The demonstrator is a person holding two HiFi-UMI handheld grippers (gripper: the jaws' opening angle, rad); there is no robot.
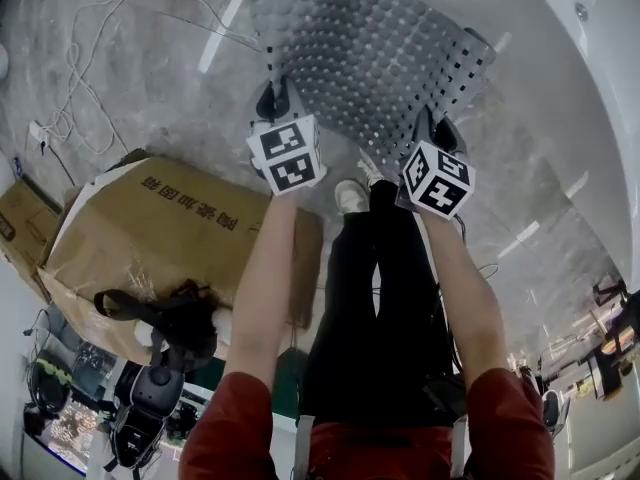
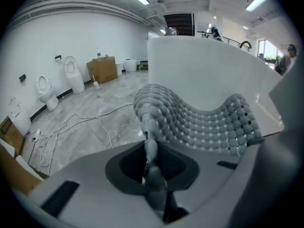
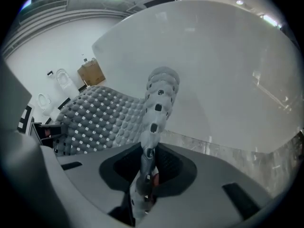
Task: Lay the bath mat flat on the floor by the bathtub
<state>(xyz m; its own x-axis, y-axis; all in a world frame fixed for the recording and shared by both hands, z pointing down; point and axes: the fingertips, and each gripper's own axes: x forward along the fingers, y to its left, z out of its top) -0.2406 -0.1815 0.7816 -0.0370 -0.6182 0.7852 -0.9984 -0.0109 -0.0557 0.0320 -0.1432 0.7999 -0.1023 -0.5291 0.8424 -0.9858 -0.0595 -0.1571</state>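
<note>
**Mat held up beside the tub, ready for the lay-down**

The white bathtub (image 1: 590, 78) curves down the right side, and the grey marbled floor (image 1: 150, 78) lies open in front of it. That strip along the tub wall is the landing zone.

The grey, studded, perforated bath mat (image 1: 370, 53) is off the ground and spread out ahead of the person. It sags in a shallow dip between the two grips.

The left tool (image 1: 278, 98) is clenched on the mat's near left corner, and the right tool (image 1: 438, 128) is clamped on the near right corner. In both gripper views the mat's edge runs straight into the jaws.

From the head view it's hard to say whether the far edge is touching the floor yet.

The best move, as I judge it:

- Keep both tools level and pull them gently apart to take out the sag.
- Square the long side to the tub wall.
- Let the far edge meet the floor first, then lower the near edge so nothing folds under.
- Release only when the corners lie flat.

Watch the cardboard box (image 1: 150, 228) on the left and the loose cable (image 1: 75, 78) beyond it, and stay clear of both.
</note>
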